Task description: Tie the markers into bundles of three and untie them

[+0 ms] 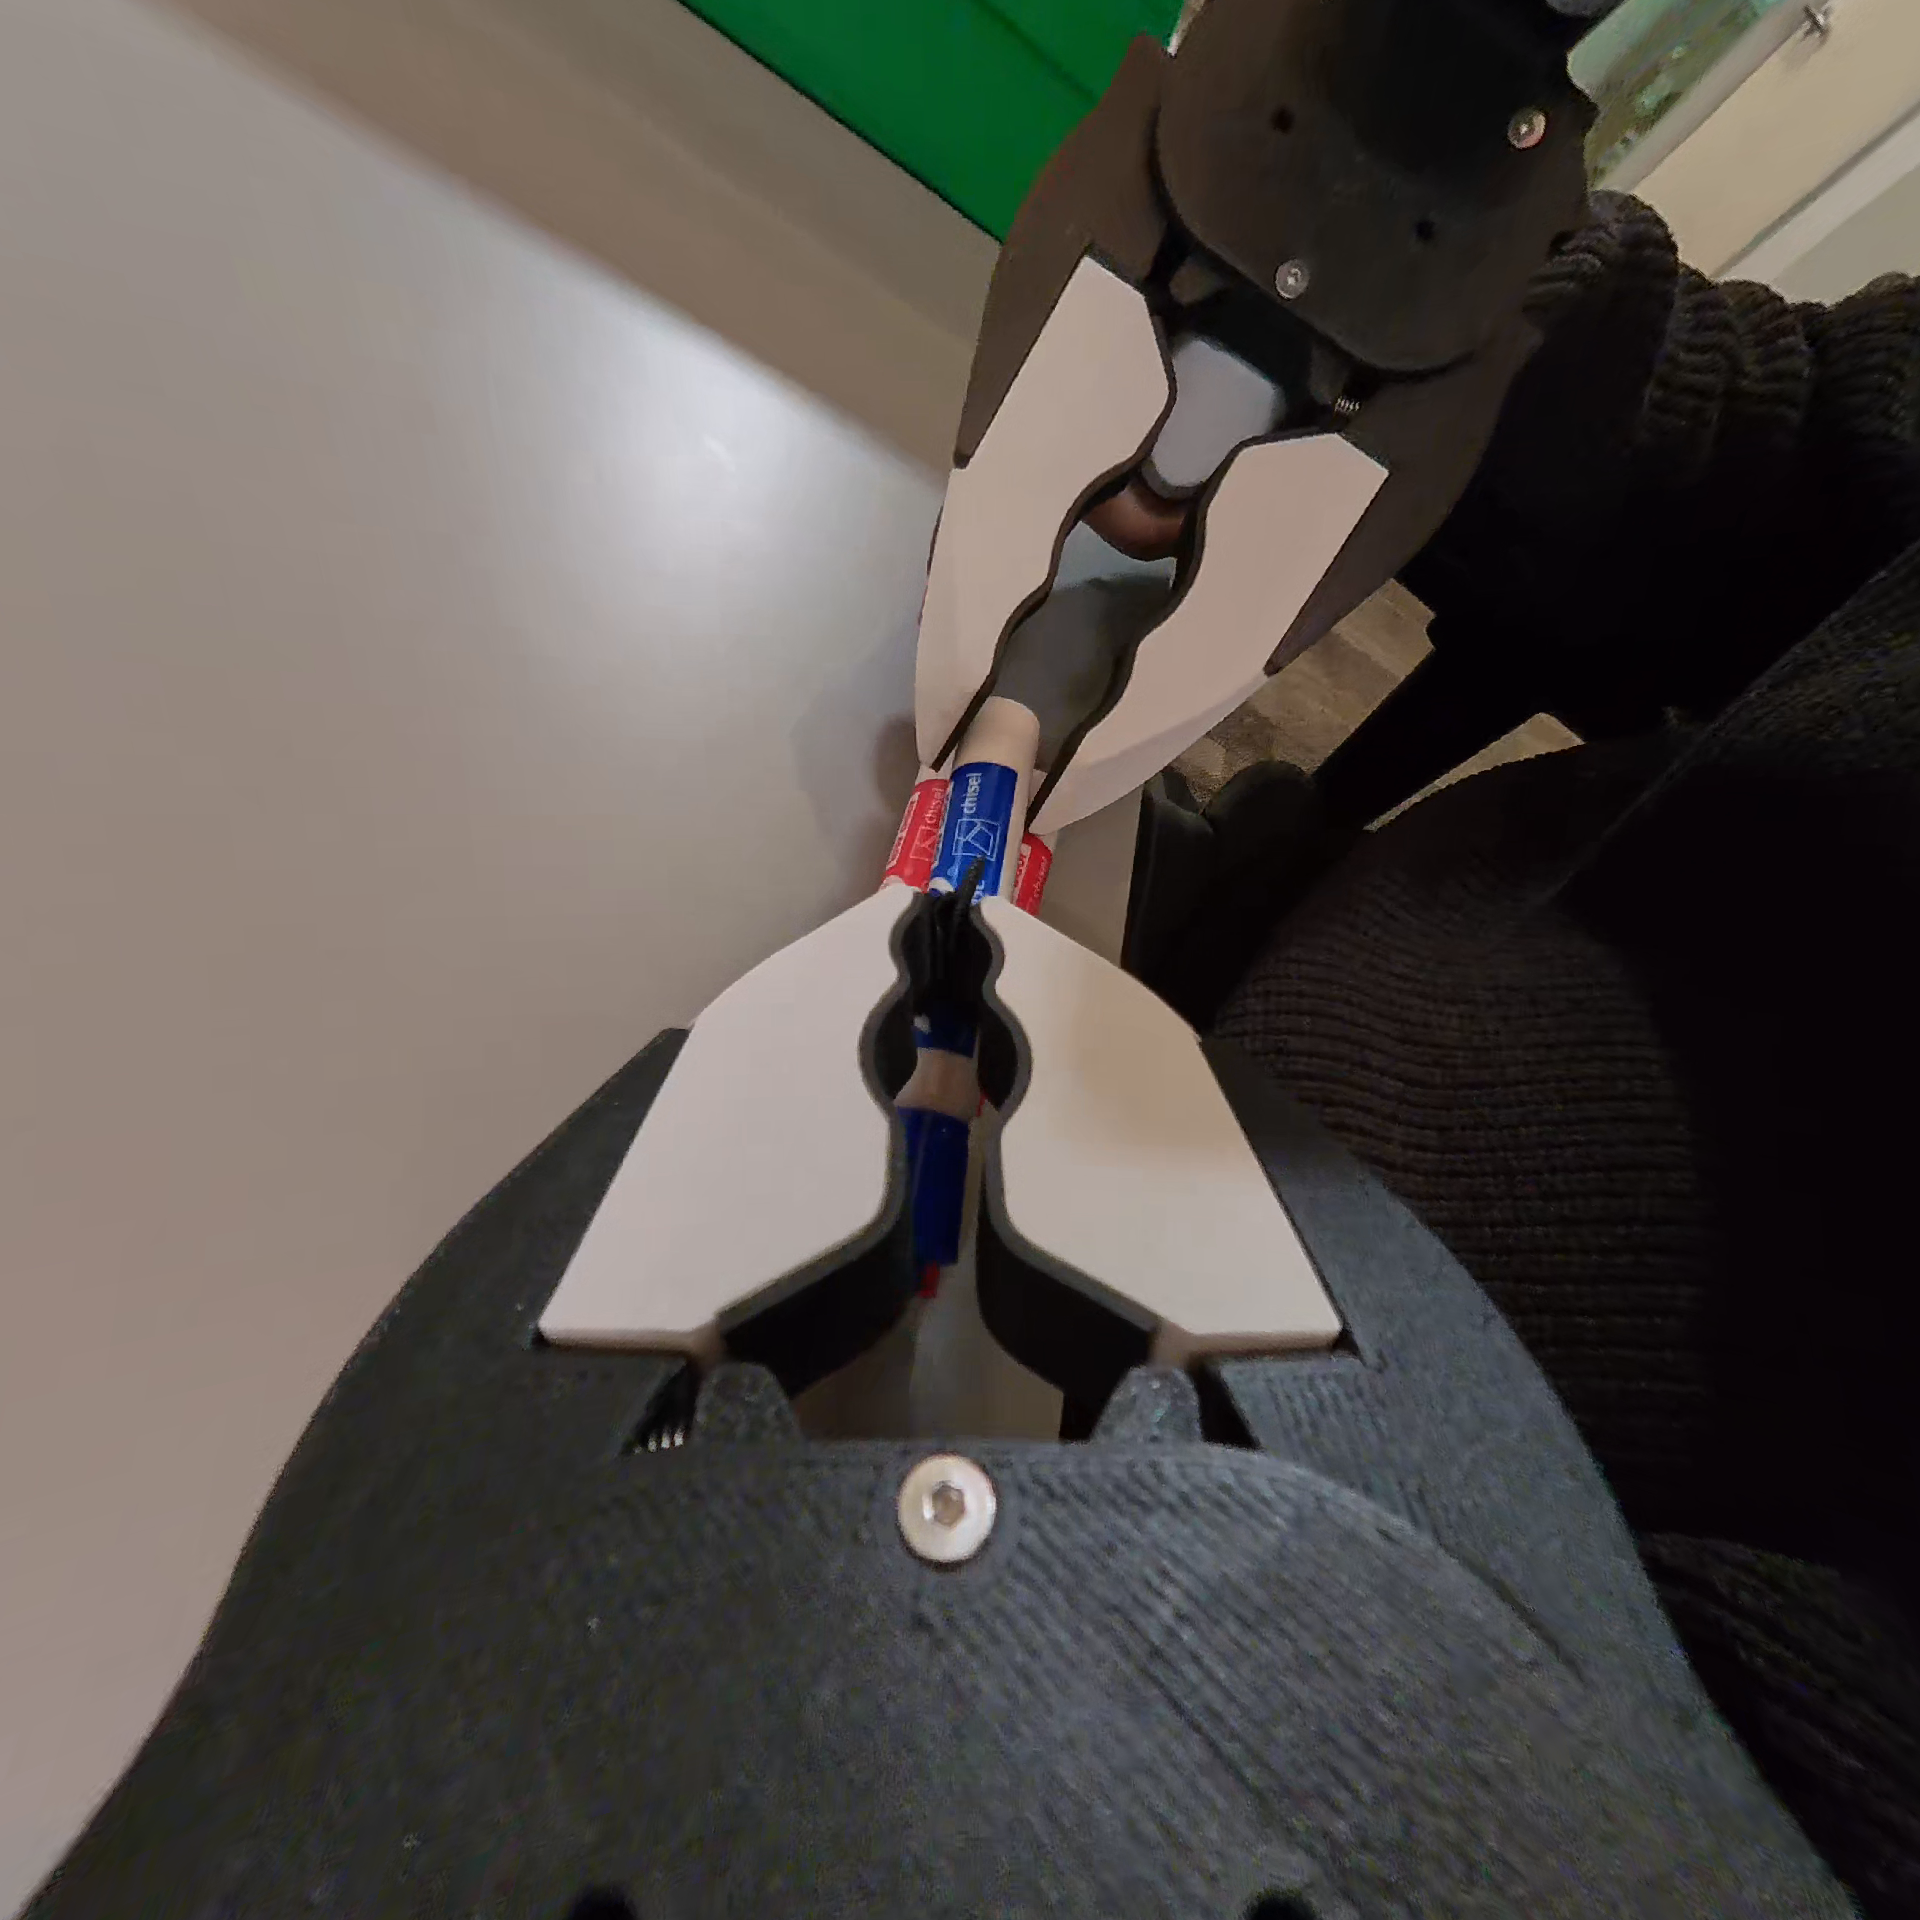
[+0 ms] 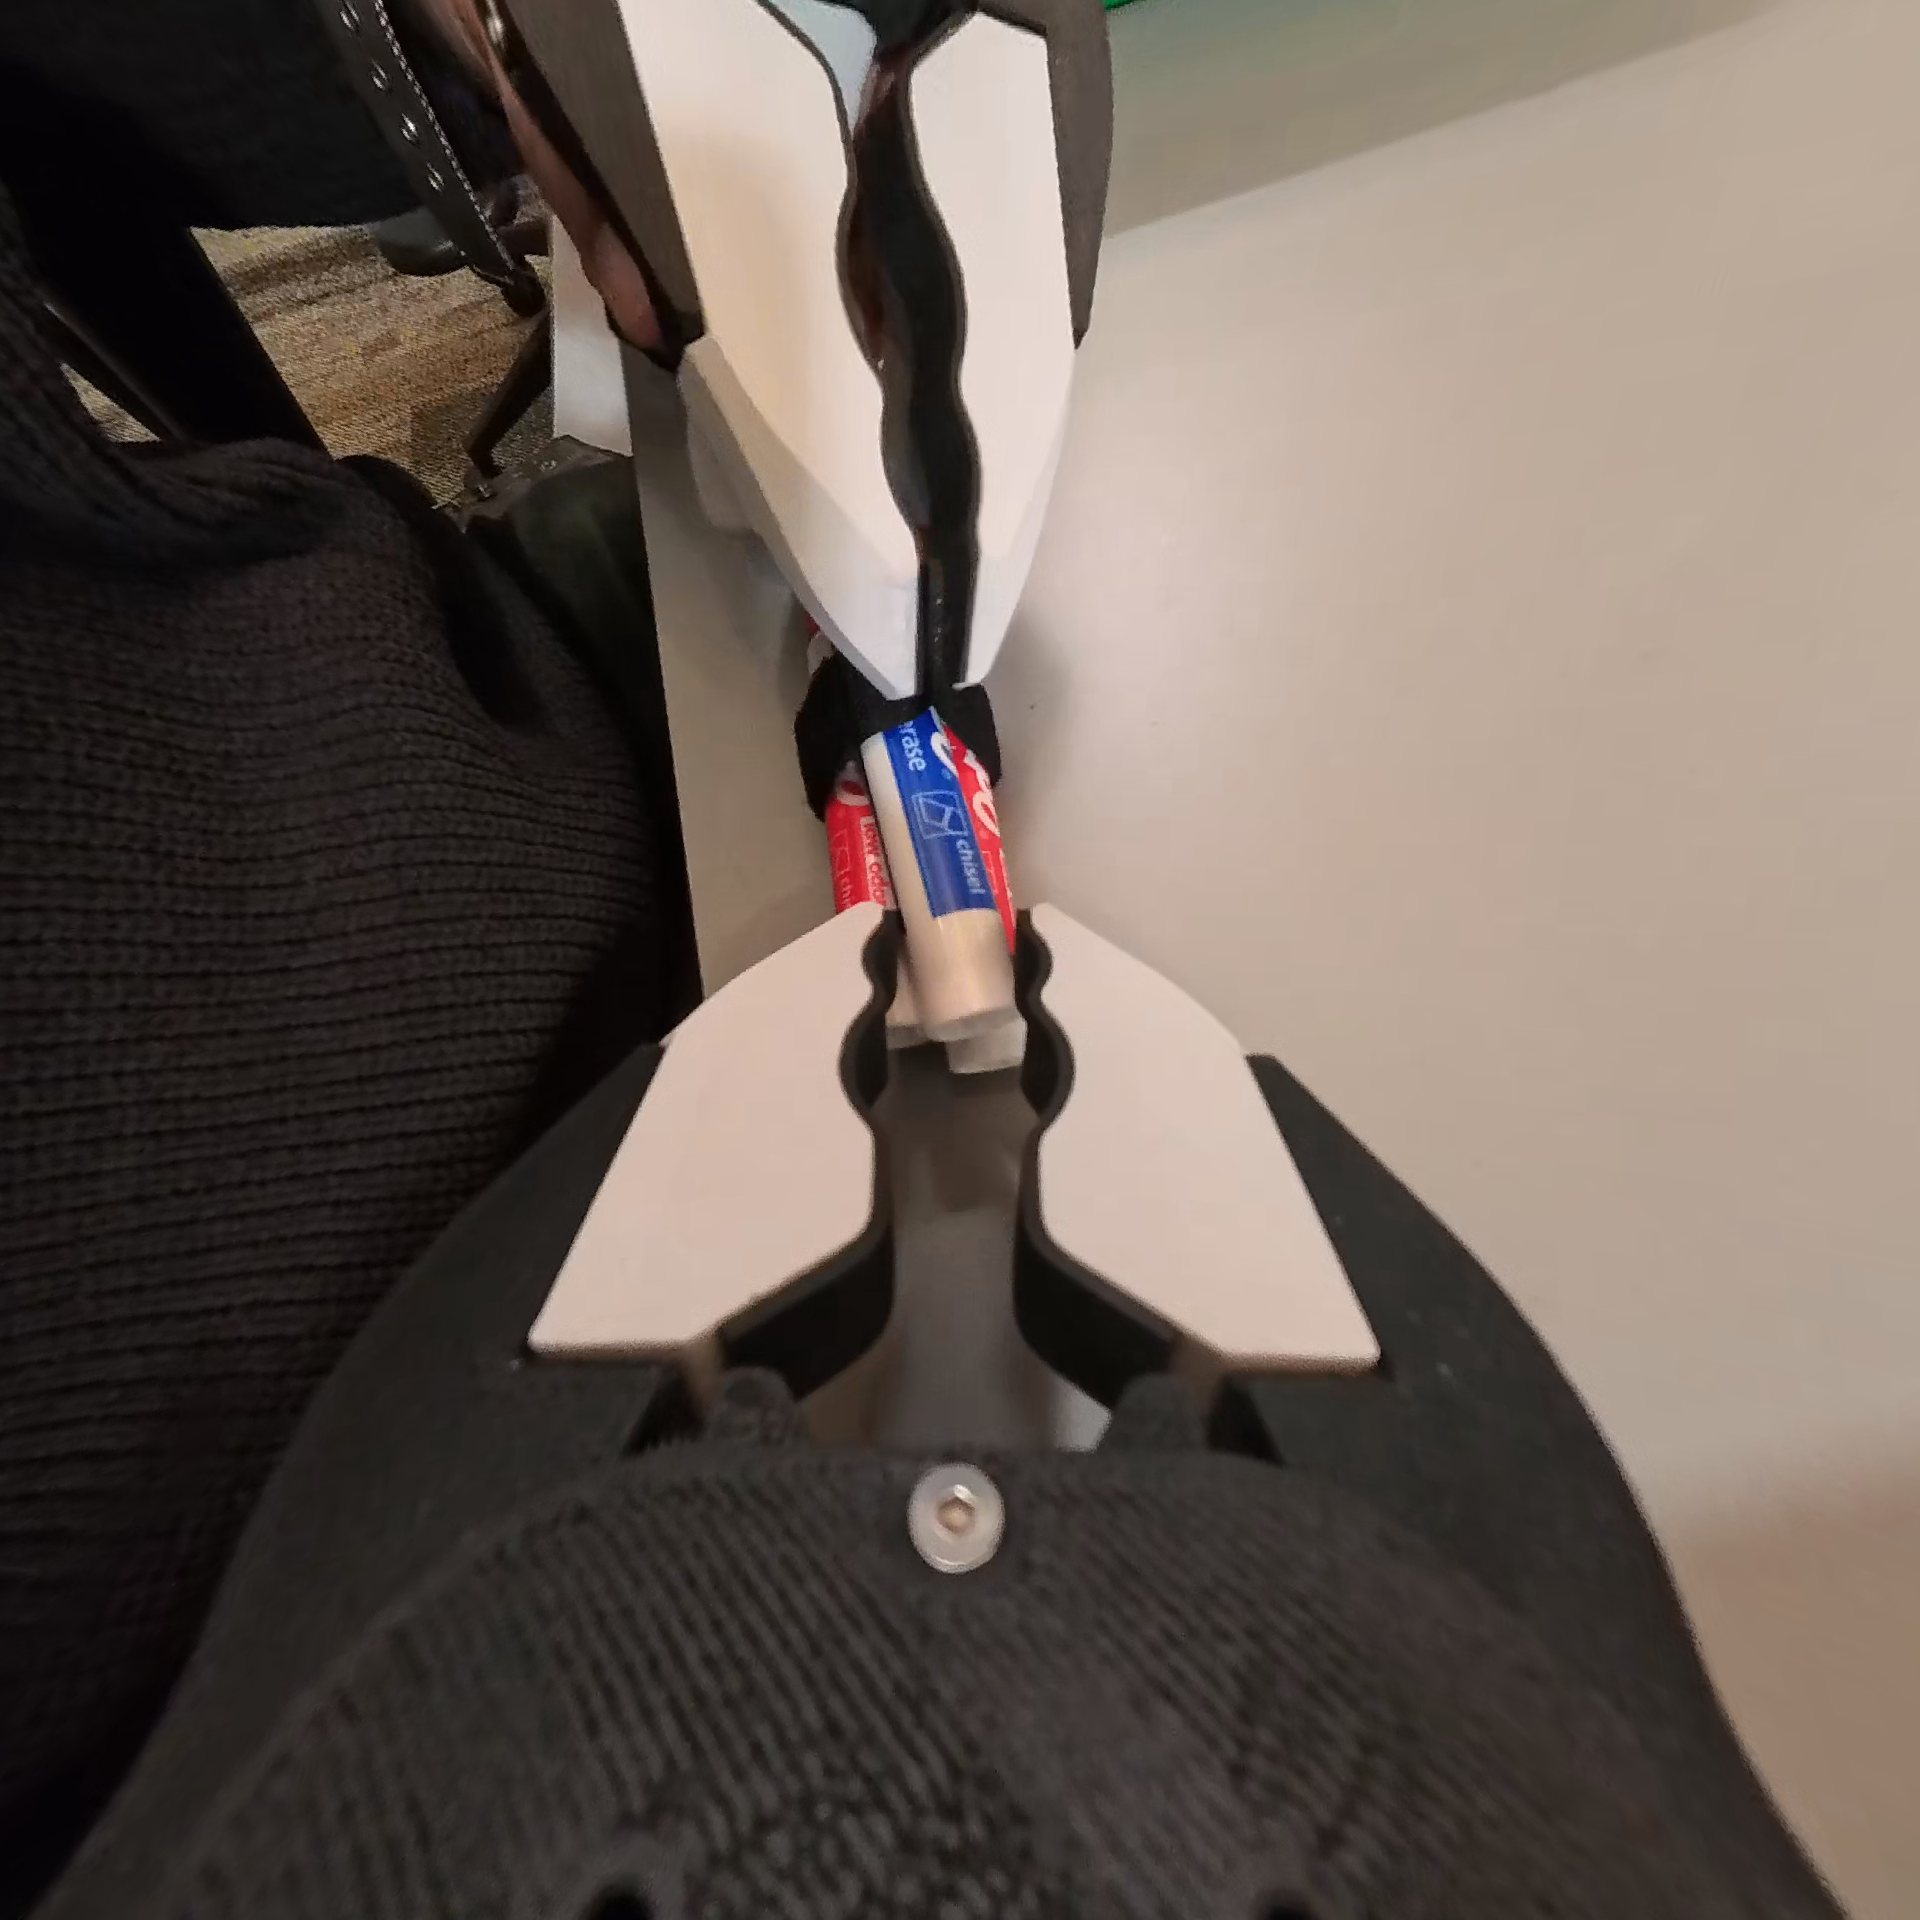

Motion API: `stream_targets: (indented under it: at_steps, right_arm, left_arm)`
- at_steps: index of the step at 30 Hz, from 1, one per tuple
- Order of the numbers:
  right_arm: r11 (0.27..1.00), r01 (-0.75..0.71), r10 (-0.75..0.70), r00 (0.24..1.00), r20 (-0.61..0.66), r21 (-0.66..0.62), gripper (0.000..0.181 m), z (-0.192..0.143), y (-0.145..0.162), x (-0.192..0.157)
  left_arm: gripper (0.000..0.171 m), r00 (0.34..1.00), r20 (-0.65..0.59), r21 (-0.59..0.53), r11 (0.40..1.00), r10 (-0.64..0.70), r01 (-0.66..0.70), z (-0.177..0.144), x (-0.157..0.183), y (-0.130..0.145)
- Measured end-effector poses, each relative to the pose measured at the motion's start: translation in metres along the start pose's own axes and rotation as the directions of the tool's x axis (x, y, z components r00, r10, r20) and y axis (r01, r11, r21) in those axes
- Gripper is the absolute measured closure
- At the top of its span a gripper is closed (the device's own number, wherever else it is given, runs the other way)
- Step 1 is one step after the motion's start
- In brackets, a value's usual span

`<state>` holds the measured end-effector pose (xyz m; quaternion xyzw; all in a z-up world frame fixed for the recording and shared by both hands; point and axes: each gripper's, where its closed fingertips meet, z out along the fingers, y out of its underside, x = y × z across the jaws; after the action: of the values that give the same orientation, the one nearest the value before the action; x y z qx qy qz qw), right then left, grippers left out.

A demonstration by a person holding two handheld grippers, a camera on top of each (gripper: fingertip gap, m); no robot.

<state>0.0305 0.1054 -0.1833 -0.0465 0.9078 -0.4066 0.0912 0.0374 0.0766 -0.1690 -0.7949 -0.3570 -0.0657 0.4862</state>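
Observation:
A bundle of red and blue markers (image 1: 977, 831) hangs between my two grippers, just above the white table's edge. A black band (image 2: 831, 748) wraps round the bundle (image 2: 940, 831). My left gripper (image 1: 940, 906) is shut on a pulled-out part of the band (image 1: 940, 951); in the right wrist view it comes in from above (image 2: 940, 681). My right gripper (image 2: 951, 920) faces it and is closed on the markers' white ends. It also shows at the top of the left wrist view (image 1: 987, 784). The markers' capped ends lie hidden under my left gripper's fingers.
The white table (image 1: 312, 623) fills one side of each view and ends at an edge under the bundle. A person's black knitted sleeve (image 2: 260, 831) is close on the other side. A green panel (image 1: 935, 83) stands beyond the table. Carpet and a chair base (image 2: 364, 343) lie below. My hands' fingertips stand some 4 centimetres from each other.

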Motion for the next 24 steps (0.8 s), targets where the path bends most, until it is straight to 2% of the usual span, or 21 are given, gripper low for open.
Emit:
stream_targets:
  at_steps: [5,10,14,24]
  right_arm:
    - [1.0,0.013,-0.013,1.0,0.003,0.004,0.159,0.0,-0.001,-0.002]
    - [0.999,0.028,-0.028,1.0,0.014,0.028,0.149,0.001,-0.006,-0.007]
    - [0.999,0.052,-0.052,0.999,0.003,0.002,0.159,0.003,-0.002,-0.008]
    - [0.998,0.06,-0.06,0.998,-0.033,0.001,0.161,-0.011,0.002,0.006]
  left_arm:
    - [0.165,1.0,-0.004,-0.012,1.0,0.028,-0.028,0.001,0.004,0.001]
    - [0.165,0.997,-0.019,-0.015,0.997,0.072,-0.073,0.002,0.01,0.001]
    - [0.165,0.996,-0.013,-0.025,0.996,0.083,-0.083,0.003,0.01,0.002]
    - [0.165,1.0,0.017,0.023,1.0,0.017,-0.018,-0.011,-0.006,-0.004]
